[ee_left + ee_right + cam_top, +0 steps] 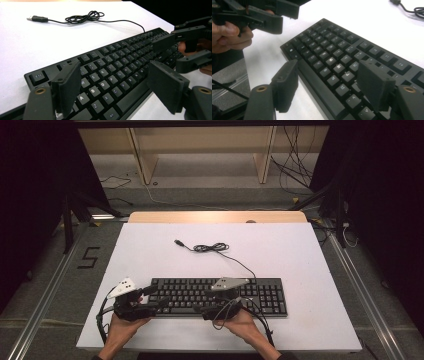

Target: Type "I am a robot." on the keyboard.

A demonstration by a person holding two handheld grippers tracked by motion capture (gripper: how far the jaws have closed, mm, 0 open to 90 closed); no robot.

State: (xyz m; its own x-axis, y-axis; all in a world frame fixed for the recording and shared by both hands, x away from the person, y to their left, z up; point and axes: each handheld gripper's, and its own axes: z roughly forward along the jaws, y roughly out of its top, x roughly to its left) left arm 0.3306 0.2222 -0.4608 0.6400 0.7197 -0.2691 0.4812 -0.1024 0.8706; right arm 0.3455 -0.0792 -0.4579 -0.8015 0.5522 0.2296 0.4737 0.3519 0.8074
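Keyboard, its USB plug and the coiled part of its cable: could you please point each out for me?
keyboard (270,296), high view, on the number pad at its right end.
USB plug (37,18), left gripper view, on the plug's black body.
coiled cable (85,17), left gripper view, on the bundle of loops.

A white table (150,255) stands before wooden shelving (200,150).

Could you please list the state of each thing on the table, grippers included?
keyboard: flat on the table, unheld.
cable: partly coiled, lying loose.
USB plug: unplugged, on the table.
left gripper: open, over the keys.
right gripper: open, over the keyboard's front edge.
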